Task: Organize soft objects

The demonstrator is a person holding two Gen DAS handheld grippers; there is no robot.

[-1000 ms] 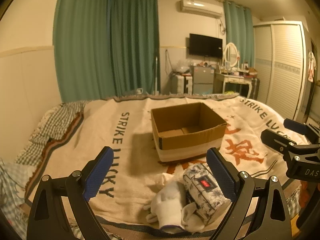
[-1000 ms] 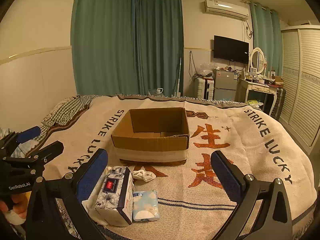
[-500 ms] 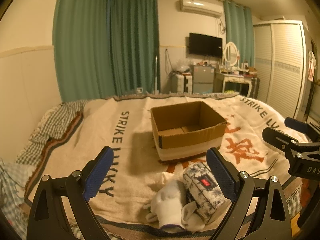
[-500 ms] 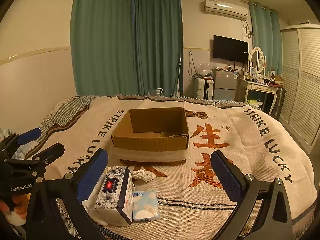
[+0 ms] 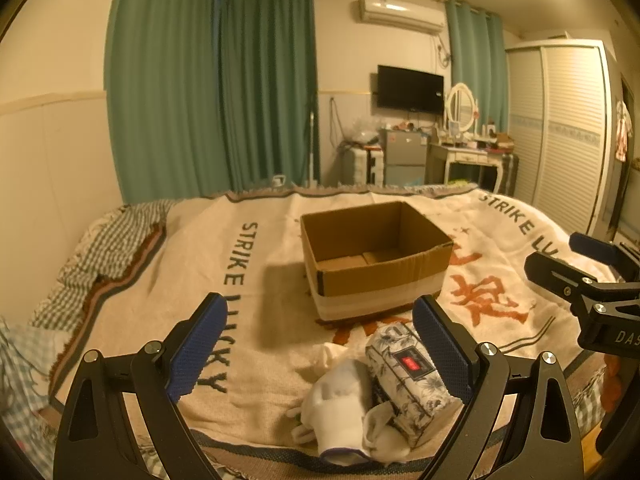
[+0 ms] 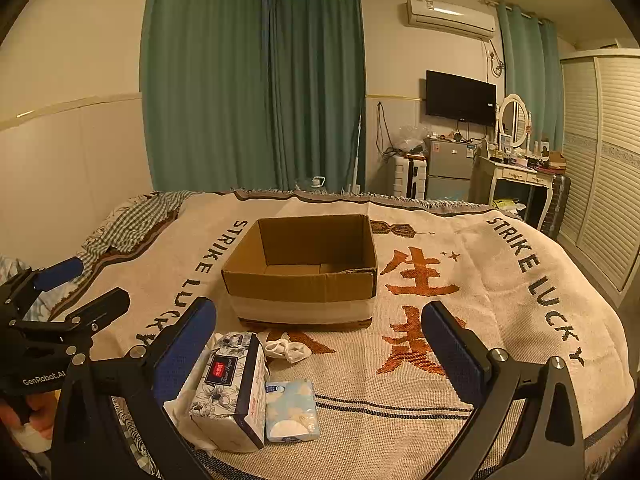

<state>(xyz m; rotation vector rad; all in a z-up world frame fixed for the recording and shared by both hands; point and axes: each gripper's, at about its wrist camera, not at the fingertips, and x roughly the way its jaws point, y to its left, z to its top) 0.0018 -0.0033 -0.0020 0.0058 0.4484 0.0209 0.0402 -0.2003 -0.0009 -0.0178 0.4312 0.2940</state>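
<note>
Inspection, both tools under my remote control: left tool (image 5: pixel 320 344) and right tool (image 6: pixel 320 344) both stand released, jaws wide, grasping nothing. The soft items lie on the bed blanket (image 6: pixel 500 320) just in front of the empty cardboard box (image 6: pixel 302 272): a floral tissue pack (image 6: pixel 232 388), a small blue tissue packet (image 6: pixel 291 410) touching its side, a white sock bundle (image 5: pixel 344 404) against the other side, and a small white cloth (image 6: pixel 288 350) nearer the box. My judgement: all are light and yielding; the floral pack will compress, so I would grip it across its narrow sides, mid-length
</note>
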